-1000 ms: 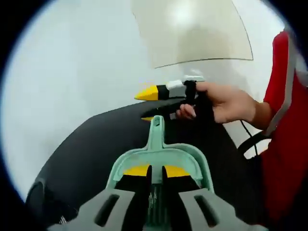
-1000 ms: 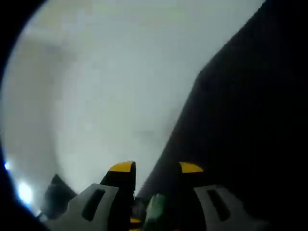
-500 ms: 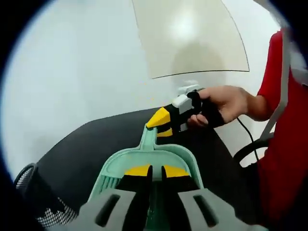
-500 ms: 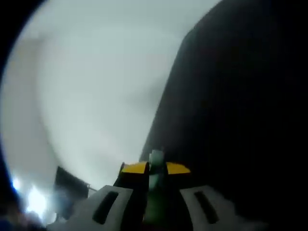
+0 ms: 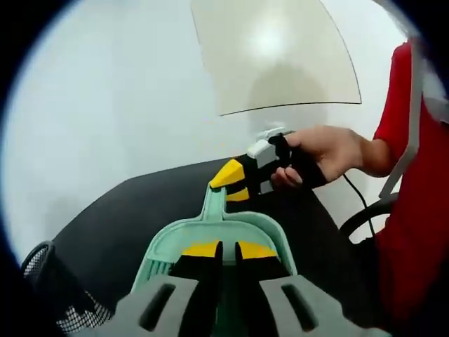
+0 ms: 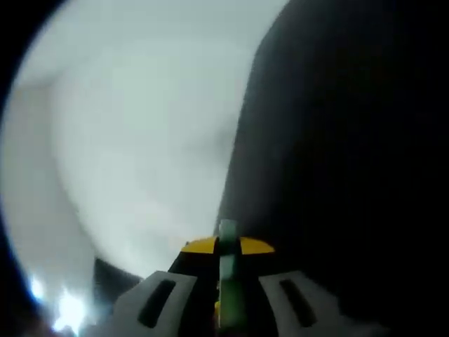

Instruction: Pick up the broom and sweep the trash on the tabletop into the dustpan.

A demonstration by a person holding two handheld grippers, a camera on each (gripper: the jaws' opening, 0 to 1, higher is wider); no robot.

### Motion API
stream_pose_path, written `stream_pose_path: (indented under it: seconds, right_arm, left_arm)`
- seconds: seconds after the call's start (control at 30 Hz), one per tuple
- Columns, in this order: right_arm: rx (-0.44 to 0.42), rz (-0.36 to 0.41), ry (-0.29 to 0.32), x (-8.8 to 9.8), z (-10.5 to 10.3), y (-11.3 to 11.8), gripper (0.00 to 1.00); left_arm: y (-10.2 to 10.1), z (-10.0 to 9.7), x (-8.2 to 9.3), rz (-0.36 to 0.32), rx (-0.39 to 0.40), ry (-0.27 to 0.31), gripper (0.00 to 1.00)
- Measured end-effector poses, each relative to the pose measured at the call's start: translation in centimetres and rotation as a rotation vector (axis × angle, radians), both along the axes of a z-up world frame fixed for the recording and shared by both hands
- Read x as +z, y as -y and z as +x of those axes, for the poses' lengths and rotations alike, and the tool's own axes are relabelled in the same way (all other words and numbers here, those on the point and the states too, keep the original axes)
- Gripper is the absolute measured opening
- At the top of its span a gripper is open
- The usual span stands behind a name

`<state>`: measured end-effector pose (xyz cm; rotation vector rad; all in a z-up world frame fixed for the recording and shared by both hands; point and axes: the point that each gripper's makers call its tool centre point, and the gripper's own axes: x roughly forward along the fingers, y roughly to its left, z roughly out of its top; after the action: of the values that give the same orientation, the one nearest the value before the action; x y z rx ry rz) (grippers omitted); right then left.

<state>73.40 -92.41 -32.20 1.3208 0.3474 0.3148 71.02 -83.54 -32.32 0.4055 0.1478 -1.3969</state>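
Observation:
A mint-green dustpan [image 5: 210, 235] lies over the black tabletop [image 5: 119, 225] right in front of my left gripper [image 5: 229, 249], whose yellow-tipped jaws are shut on its near wall. A green handle [image 5: 214, 203] sticks out from the pan's far side; I cannot tell whether it is the broom's or the pan's own. A person's hand [image 5: 330, 151] holds my right gripper [image 5: 231, 184], closed on that handle's end. In the right gripper view the right gripper [image 6: 227, 246] pinches a thin green handle [image 6: 227, 270] beside the dark tabletop [image 6: 351, 175]. No trash is visible.
Pale floor surrounds the black table. A beige sheet [image 5: 273, 49] lies on the floor beyond it. A dark mesh basket [image 5: 49, 281] sits at the lower left. A red sleeve [image 5: 414, 196] and a black cable [image 5: 354, 193] are at the right.
The right gripper's jaws went from open to shut on the green handle. In the left gripper view it came down to the handle's end; the left gripper kept its hold.

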Motion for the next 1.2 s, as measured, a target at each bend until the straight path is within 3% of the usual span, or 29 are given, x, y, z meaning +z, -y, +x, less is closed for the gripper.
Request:
stream_pose_path:
  seconds: [0.1,0.2,0.47,0.57,0.67,0.83,0.97,1.2]
  right_arm:
    - [-0.003,0.014,0.011,0.2,0.0,0.0,0.12]
    - [-0.011,0.005,0.019,0.2,0.2,0.3,0.15]
    - [0.0,-0.002,0.03,0.0,0.0,0.4,0.12]
    - [0.006,0.001,0.03,0.0,-0.1,0.3,0.12]
    - [0.01,-0.003,0.034,0.1,-0.1,0.1,0.12]
    - [0.015,-0.004,0.039,0.1,-0.1,0.0,0.12]
    - [0.015,-0.001,0.04,0.1,-0.2,-0.1,0.12]
    - [0.009,-0.002,0.054,0.1,-0.2,0.1,0.12]
  left_arm:
    - [0.3,1.0,0.6,-0.005,0.018,-0.001,0.06]
    - [1.4,1.2,1.2,-0.011,-0.015,0.019,0.06]
    - [4.1,0.9,0.8,0.069,-0.093,0.077,0.0]
    - [4.1,1.0,0.8,0.075,-0.094,0.077,0.0]
    - [4.3,1.3,0.7,0.071,-0.085,0.02,0.0]
    - [4.8,1.5,0.7,0.095,-0.104,0.055,0.0]
    - [5.0,1.5,0.8,0.123,-0.114,0.048,0.0]
    - [3.6,0.9,0.7,0.09,-0.09,0.024,0.0]
